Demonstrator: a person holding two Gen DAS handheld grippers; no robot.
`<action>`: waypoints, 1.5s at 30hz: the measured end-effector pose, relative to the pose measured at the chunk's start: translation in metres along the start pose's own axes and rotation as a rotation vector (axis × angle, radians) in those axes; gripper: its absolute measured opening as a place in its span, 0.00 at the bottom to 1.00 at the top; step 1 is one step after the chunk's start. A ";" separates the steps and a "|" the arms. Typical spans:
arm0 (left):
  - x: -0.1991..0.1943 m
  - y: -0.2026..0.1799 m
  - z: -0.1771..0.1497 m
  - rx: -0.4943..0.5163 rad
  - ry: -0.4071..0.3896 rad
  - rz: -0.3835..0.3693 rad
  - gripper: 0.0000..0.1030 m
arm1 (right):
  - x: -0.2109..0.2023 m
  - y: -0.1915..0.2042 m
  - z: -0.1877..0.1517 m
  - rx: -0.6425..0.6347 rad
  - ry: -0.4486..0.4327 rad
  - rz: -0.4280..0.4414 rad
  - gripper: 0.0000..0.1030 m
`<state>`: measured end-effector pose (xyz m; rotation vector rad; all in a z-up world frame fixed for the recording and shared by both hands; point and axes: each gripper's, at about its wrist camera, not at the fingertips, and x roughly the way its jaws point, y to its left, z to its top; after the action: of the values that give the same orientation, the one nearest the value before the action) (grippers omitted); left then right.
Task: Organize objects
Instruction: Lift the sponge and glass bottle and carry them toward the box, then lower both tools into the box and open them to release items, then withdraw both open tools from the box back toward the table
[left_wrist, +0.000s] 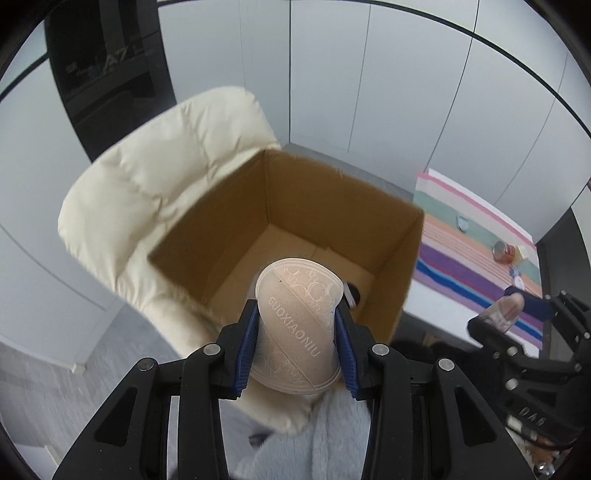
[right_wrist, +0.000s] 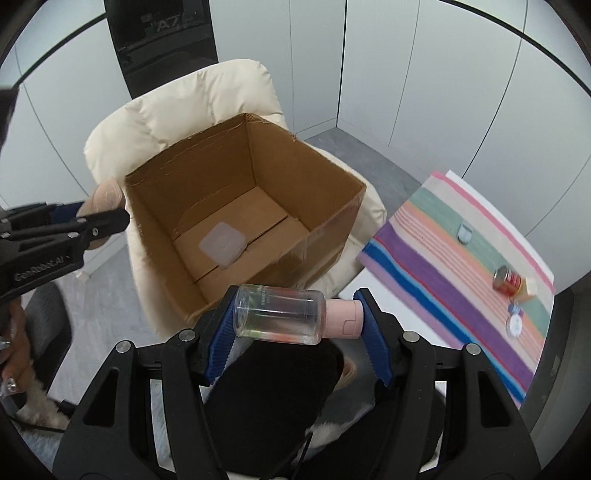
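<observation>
Left tongs (left_wrist: 297, 341) clenched on a beige round compact (left_wrist: 295, 325) embossed "GUOXIAONIU", blue pads pressing its two sides; it is held above the near rim of the open cardboard box (left_wrist: 399, 258). Right tongs (right_wrist: 295, 319) grasping a clear bottle (right_wrist: 277, 314) with a pink cap (right_wrist: 343, 319), lying crosswise between the pads, base against the left pad, cap against the right; it hangs just outside the box's near corner. Left wrist view only: a dark object (left_wrist: 352, 291) on the box floor, mostly hidden behind the compact; identity cannot be told. Right wrist view only: a translucent white square lidded container (right_wrist: 221, 243) lying on the box floor, with bare cardboard around it. The box sits on a cream padded chair (right_wrist: 207, 96), its top edges ragged and no flaps over the opening. Each view catches the other tongs at its margin, one at either side of the box. To the right, well apart from the box, a table (right_wrist: 351, 291) under a striped cloth (right_wrist: 443, 258) carries a red can (right_wrist: 508, 280) on its side, a small pale-blue piece (right_wrist: 464, 232) and a few small items near the far edge. Grey floor (right_wrist: 351, 151) open beyond the chair up to white wall panels.
</observation>
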<state>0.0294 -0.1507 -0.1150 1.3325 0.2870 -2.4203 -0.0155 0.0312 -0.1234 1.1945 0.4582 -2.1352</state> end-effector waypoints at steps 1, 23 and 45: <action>0.004 -0.001 0.009 0.004 -0.014 0.011 0.39 | 0.005 0.000 0.005 -0.001 0.000 -0.003 0.62; 0.084 0.037 0.046 -0.148 0.080 0.108 0.91 | 0.098 0.028 0.087 -0.109 -0.016 -0.008 1.00; 0.076 0.024 0.045 -0.103 0.051 0.056 0.91 | 0.087 -0.008 0.072 0.078 0.021 0.045 1.00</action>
<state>-0.0325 -0.2046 -0.1551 1.3406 0.3768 -2.2958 -0.0989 -0.0360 -0.1599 1.2600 0.3571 -2.1214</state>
